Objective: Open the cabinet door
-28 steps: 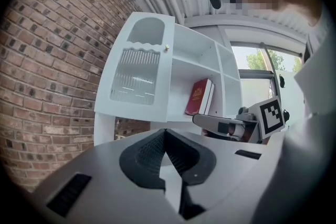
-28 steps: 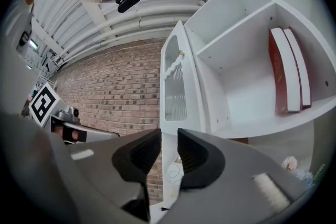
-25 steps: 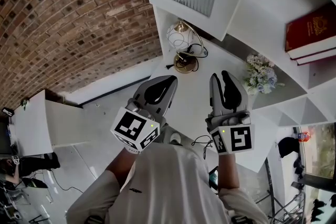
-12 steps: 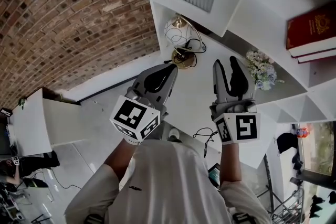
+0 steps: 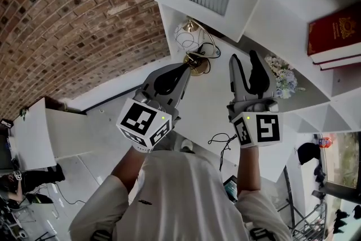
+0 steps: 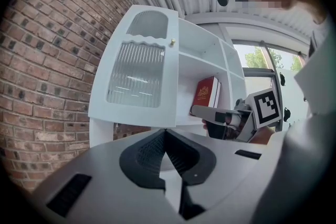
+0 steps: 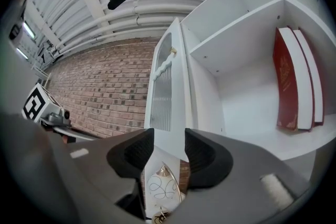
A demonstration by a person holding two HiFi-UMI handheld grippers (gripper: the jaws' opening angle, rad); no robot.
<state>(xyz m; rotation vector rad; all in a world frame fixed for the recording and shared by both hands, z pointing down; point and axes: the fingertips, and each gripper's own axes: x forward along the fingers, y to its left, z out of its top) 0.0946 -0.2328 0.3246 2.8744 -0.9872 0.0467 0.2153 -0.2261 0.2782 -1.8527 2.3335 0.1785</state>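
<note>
Right gripper (image 7: 168,143) has just been spreading its 2 jaws wide, with nothing between them. On the white shelved cabinet (image 7: 239,39), the white ribbed-glass door (image 7: 164,93) already stands swung out at the cabinet's left. Opening looks done; next, back clear of the door. Left gripper (image 6: 165,134) is closed and empty.

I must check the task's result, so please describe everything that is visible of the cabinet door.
The cabinet door is white, seemingly painted wood, with a ribbed translucent pane, a wavy rail above it, an arched pane on top and a small gold knob. It stands swung open, exposing the shelves. Nothing visibly touches it.
</note>
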